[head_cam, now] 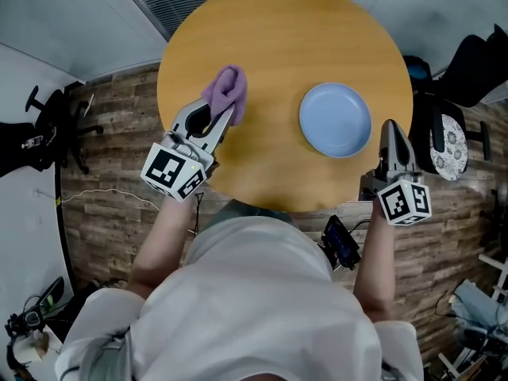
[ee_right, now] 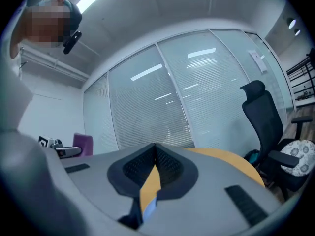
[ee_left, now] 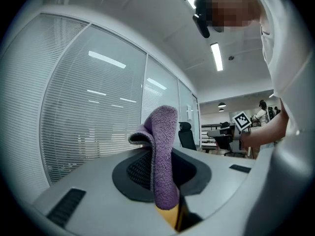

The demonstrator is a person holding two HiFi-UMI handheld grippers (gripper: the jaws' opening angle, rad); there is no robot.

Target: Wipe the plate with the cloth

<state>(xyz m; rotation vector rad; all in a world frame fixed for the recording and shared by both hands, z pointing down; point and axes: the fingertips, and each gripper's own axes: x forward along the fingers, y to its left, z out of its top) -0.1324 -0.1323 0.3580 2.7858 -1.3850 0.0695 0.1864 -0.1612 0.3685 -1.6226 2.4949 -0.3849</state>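
Presently the left gripper [head_cam: 219, 122] is clamped on the cloth [head_cam: 226, 90]. In the left gripper view the purple cloth [ee_left: 165, 151] stands pinched between the two pads and folds over above them. In the head view the cloth sits over the left part of the round wooden table [head_cam: 278, 30], well apart from the plate [head_cam: 335, 120]. Whether the cloth touches the tabletop cannot be told.

The plate is pale blue and round, and it lies flat on the right half of the table.

The right gripper [head_cam: 392, 129] is at the table's near right edge, just beside the plate's near right rim. Contact with the plate cannot be confirmed. In the right gripper view its jaws are closed pad to pad and hold nothing, and the yellow tabletop shows in the gap below them.

Both grippers point away from the person. A black chair [ee_right: 261, 112] stands on the wood floor beyond the table's right side.
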